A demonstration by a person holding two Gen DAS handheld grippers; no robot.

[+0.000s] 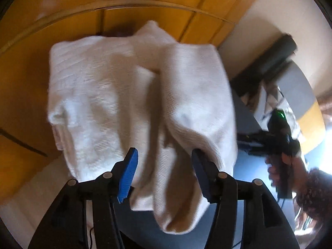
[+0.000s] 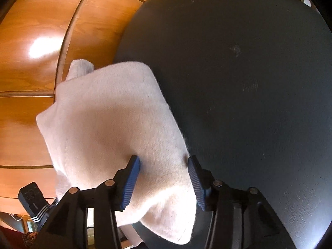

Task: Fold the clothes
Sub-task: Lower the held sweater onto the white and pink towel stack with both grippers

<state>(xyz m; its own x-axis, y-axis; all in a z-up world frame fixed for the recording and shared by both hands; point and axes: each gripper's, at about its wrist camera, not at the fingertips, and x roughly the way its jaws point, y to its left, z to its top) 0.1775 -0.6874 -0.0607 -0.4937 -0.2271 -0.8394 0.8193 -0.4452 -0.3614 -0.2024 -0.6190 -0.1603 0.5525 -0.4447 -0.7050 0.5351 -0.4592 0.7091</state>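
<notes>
A white knitted garment (image 1: 128,95) hangs in folds in front of my left gripper (image 1: 165,155), above a dark table. The jaws stand wide apart with cloth draped between and over the right finger (image 1: 202,166); no pinch shows. In the right wrist view the same cream garment (image 2: 108,124) lies between the blue pads of my right gripper (image 2: 164,162), which also stand apart around a thick fold. The other hand-held gripper (image 1: 278,141) shows at the right of the left wrist view, held by a hand.
A dark round table (image 2: 238,83) fills the right of the right wrist view. Orange wooden cabinet panels (image 2: 31,62) stand behind. A black device (image 2: 31,201) sits at lower left. A pale wall (image 1: 280,10) and a dark object are at upper right in the left wrist view.
</notes>
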